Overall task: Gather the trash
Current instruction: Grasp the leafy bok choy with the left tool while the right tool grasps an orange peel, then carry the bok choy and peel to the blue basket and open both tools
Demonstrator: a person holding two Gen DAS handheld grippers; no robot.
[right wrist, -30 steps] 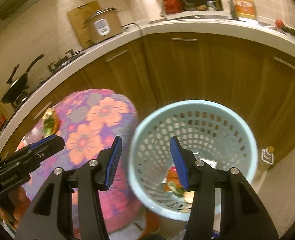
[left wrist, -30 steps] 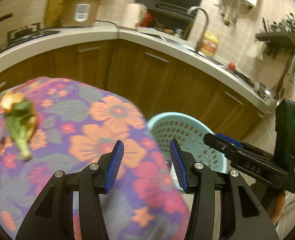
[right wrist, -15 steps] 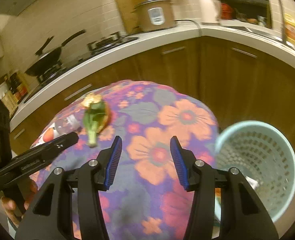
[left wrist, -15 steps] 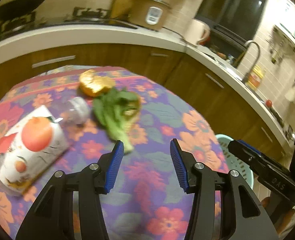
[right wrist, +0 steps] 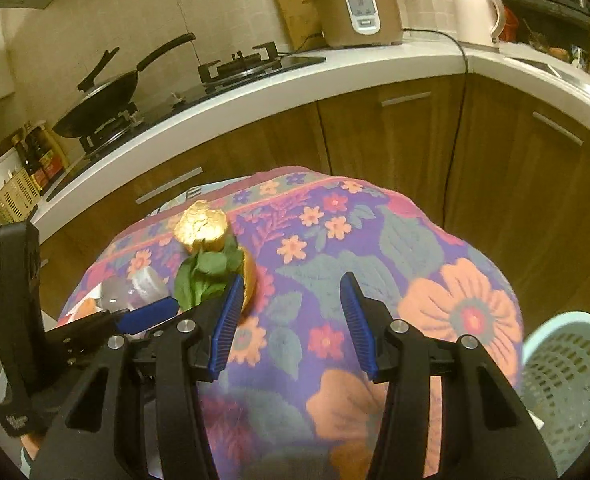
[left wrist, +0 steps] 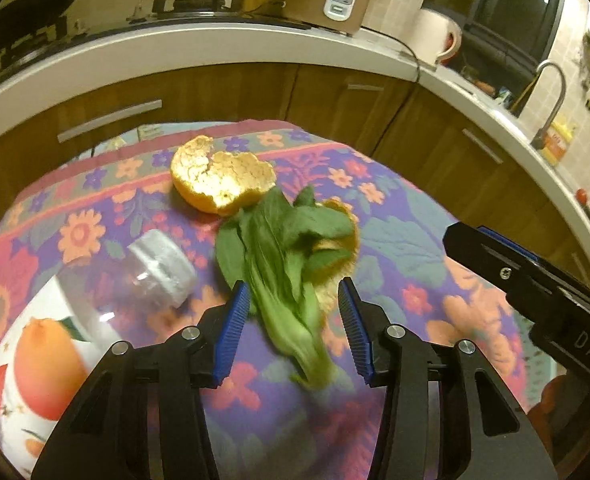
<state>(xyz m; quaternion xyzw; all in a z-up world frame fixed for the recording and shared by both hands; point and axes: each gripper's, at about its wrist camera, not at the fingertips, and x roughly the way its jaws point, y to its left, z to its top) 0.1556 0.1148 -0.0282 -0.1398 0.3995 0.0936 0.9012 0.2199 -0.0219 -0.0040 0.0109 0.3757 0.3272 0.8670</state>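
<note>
Green leafy vegetable stalk [left wrist: 283,280] lies mid-table on floral purple tablecloth [left wrist: 395,240], leaves draped over orange peel pieces [left wrist: 219,180]. Left gripper [left wrist: 293,328] hovers with jaws spread wide, pale stem end sitting right between them, not touching. Looks light, floppy, a bit slick; best pinch is the firmer stem, not the leaves. Right gripper [right wrist: 289,320] also wide open, holding nothing. Pale blue perforated plastic basket [right wrist: 567,376] sits off table's right edge.

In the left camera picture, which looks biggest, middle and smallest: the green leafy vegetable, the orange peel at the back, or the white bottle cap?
1. Green leafy vegetable, biggest, though it lies nearest the camera.
2. Orange peel.
3. White bottle cap, smallest.
</note>
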